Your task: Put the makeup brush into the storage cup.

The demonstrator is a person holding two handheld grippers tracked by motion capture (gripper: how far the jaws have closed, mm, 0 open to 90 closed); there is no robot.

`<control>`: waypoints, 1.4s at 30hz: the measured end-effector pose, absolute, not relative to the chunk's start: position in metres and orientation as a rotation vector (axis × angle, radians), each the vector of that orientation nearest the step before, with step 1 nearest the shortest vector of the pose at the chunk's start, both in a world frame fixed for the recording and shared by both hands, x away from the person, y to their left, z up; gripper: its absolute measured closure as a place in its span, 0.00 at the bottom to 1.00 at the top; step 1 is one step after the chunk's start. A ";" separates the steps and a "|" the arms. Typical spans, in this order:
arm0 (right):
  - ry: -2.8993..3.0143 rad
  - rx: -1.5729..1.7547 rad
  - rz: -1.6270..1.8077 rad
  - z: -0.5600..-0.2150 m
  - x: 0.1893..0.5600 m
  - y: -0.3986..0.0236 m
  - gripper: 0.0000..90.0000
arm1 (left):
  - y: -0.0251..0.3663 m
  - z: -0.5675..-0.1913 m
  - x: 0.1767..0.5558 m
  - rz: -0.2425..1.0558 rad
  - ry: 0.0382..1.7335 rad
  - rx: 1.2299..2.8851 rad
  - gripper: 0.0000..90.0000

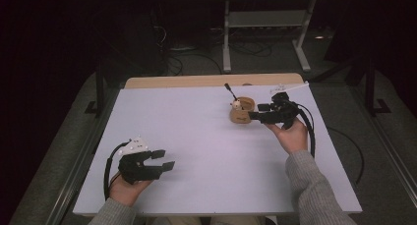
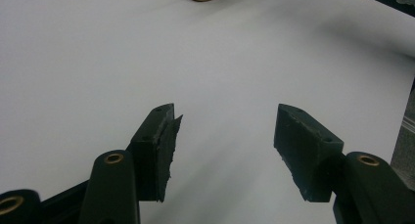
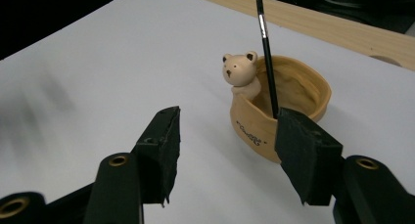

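Nearby, bear pot (image 3: pixel 274 111), black brush (image 3: pixel 265 48) standing inside, table (image 1: pixel 206 136)

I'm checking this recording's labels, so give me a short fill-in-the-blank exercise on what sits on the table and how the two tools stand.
1. The tan pot has a small ____ figure on its rim.
2. A thin black brush stands ____ the pot.
3. The left tool has its jaws ____, with nothing between them.
4. The right tool is beside the pot, and its jaws are ____.

Missing words: bear; inside; open; open
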State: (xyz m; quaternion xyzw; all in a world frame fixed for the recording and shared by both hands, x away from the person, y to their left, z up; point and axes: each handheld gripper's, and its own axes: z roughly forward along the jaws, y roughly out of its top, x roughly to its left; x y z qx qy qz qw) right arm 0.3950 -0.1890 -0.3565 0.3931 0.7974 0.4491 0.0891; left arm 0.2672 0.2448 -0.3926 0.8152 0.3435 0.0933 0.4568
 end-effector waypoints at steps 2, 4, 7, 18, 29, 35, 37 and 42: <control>2.370 1.154 1.339 -0.355 0.391 -0.187 0.45 | 0.245 -0.392 0.267 0.230 0.849 2.008 0.45; 2.375 1.138 1.342 -0.354 0.389 -0.187 0.45 | 0.246 -0.392 0.268 0.230 0.847 2.009 0.45; 2.380 1.147 1.341 -0.353 0.386 -0.186 0.44 | 0.246 -0.392 0.268 0.235 0.845 2.004 0.44; 2.392 1.128 1.307 -0.361 0.373 -0.189 0.42 | 0.248 -0.392 0.268 0.242 0.848 2.016 0.44; 2.398 1.110 1.329 -0.367 0.357 -0.194 0.37 | 0.248 -0.391 0.268 0.242 0.858 2.015 0.44; 2.405 1.099 1.338 -0.368 0.349 -0.192 0.36 | 0.249 -0.390 0.267 0.247 0.849 2.016 0.44; 2.399 1.084 1.350 -0.370 0.345 -0.192 0.36 | 0.250 -0.390 0.267 0.246 0.857 2.011 0.44; 2.401 1.065 1.364 -0.373 0.334 -0.192 0.36 | 0.253 -0.390 0.267 0.254 0.859 2.005 0.41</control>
